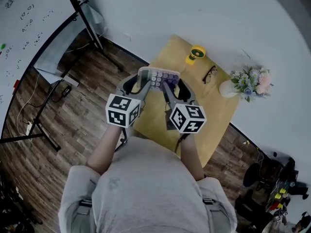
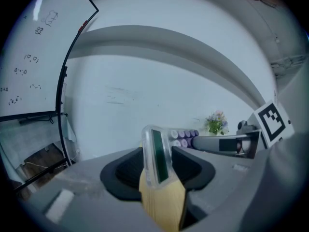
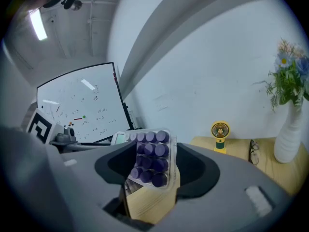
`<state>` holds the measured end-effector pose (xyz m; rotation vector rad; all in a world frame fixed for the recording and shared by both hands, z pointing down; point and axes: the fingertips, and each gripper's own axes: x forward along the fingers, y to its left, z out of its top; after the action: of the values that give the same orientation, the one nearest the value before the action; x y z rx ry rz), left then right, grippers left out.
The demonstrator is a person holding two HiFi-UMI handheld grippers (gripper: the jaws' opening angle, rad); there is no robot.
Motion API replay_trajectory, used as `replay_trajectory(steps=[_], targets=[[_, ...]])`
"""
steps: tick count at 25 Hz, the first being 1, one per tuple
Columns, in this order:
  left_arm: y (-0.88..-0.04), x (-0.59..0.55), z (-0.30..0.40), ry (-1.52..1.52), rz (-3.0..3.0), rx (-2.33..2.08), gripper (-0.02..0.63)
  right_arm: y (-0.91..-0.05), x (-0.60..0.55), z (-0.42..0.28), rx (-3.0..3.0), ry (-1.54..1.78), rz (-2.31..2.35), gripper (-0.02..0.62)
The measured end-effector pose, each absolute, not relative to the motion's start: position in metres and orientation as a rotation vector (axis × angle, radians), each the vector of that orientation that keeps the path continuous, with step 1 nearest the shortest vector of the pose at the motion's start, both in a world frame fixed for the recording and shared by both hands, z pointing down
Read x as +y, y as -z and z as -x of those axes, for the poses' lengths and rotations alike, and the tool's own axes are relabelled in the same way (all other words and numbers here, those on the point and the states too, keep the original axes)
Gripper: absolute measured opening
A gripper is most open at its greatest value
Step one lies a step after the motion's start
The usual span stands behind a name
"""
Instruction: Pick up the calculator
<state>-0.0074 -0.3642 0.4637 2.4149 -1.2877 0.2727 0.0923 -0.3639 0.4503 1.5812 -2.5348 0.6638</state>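
The calculator [image 1: 159, 75], clear-cased with purple keys and a green display, hangs in the air above the yellow table [image 1: 216, 113], tilted. Both grippers hold it from the near side. My left gripper [image 1: 144, 85] grips its display end, which stands between the dark pads in the left gripper view as the calculator [image 2: 155, 151] inside the left gripper [image 2: 159, 167]. My right gripper [image 1: 167, 86] grips the keypad end; in the right gripper view the calculator [image 3: 150, 156] fills the gap of the right gripper [image 3: 154, 172]. Each gripper is shut on it.
On the table stand a small yellow fan [image 1: 196, 54], a pair of glasses [image 1: 209, 74] and a white vase of flowers [image 1: 249, 81]. A whiteboard [image 1: 22, 28] on a black stand rises at the left over the wooden floor. A white wall lies behind the table.
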Motion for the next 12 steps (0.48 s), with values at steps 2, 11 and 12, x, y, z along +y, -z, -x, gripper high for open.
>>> replay_trajectory(steps=[2, 11, 12], targets=[[-0.456, -0.361, 0.008, -0.263, -2.439, -1.288, 0.183, -0.442, -0.36, -0.092, -2.54, -0.63, -1.601, 0.247], [-0.419, -0.345, 0.01, -0.212, -2.549, -1.281, 0.183, -0.404, -0.339, -0.089, -2.574, -0.495, -1.68, 0.247], [-0.415, -0.343, 0.01, -0.208, -2.561, -1.279, 0.183, -0.4, -0.336, -0.089, -2.577, -0.482, -1.689, 0.247]])
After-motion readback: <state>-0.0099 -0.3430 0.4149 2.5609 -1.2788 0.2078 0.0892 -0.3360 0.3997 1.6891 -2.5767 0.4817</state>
